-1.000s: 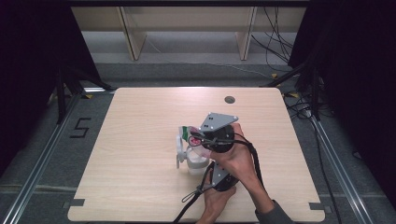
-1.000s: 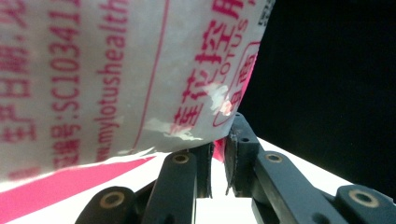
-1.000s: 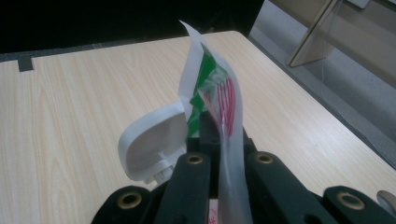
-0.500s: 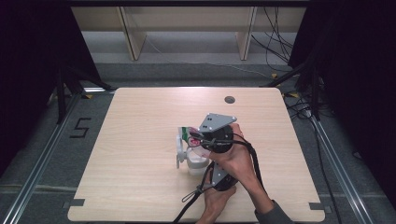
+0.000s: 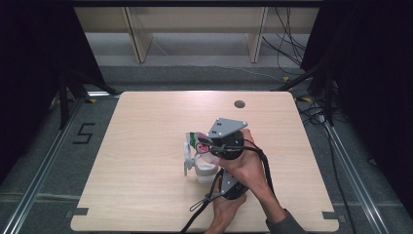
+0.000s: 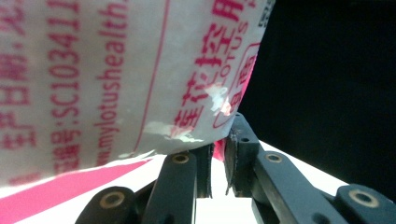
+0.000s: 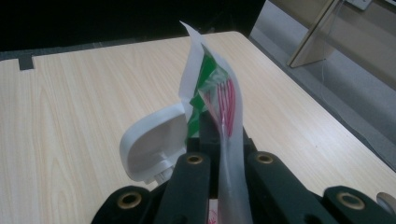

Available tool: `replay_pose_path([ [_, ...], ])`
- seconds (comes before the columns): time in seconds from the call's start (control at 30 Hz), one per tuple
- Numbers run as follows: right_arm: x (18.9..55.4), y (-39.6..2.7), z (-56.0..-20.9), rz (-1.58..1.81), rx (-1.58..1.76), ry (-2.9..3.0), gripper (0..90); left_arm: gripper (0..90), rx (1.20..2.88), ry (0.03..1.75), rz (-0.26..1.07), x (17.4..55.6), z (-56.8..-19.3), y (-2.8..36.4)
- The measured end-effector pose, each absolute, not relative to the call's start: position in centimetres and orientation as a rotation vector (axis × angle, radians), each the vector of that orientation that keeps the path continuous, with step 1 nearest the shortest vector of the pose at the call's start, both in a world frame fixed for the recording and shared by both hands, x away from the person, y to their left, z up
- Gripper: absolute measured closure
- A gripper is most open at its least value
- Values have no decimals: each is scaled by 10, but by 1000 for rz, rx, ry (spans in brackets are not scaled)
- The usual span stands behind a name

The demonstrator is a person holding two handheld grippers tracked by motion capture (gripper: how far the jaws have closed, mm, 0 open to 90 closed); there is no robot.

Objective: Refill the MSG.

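Observation:
A white packet (image 5: 198, 140) with red print and a green corner hangs over a small white container (image 5: 203, 170) whose flip lid (image 5: 187, 157) stands open. My right gripper (image 5: 208, 145) points left under its grey plate and is shut on the packet (image 7: 219, 98), with the lid (image 7: 152, 144) just left of its jaws. My left gripper (image 5: 217, 171) comes up from below, held by the lower hand. In the left gripper view its jaws (image 6: 217, 154) pinch the lower edge of the packet (image 6: 116, 70), which looms overhead.
The light wooden table (image 5: 146, 122) has a dark round hole (image 5: 239, 104) near its far edge. Black cables (image 5: 202, 204) trail off the front edge. Wooden shelf legs (image 5: 136, 34) stand on the floor beyond the table.

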State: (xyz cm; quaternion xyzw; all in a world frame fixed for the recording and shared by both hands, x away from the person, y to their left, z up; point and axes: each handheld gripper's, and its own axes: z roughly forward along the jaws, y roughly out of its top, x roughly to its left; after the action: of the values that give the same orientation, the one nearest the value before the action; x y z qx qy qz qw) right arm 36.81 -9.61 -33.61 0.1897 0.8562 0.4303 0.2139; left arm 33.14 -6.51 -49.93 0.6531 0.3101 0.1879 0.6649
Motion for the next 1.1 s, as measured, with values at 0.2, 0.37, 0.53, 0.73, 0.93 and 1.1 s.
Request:
replay_pose_path([
  [0.2, 368, -96, -337, 1183, 526, 2384, 895, 817, 1466, 704, 412, 331, -499, -66],
  [0.37, 367, -95, -337, 1179, 531, 2381, 896, 816, 1464, 729, 441, 330, -499, -64],
  [0.53, 368, -95, -337, 1182, 515, 2380, 895, 816, 1432, 704, 390, 331, -499, -69],
  [0.73, 368, -96, -336, 1192, 523, 2379, 896, 817, 1477, 720, 445, 330, -499, -64],
  [0.93, 367, -97, -335, 1198, 554, 2377, 895, 816, 1479, 720, 446, 331, -498, -64],
  [1.1, 368, -97, -335, 1195, 533, 2374, 895, 816, 1479, 722, 446, 331, -498, -64],
])
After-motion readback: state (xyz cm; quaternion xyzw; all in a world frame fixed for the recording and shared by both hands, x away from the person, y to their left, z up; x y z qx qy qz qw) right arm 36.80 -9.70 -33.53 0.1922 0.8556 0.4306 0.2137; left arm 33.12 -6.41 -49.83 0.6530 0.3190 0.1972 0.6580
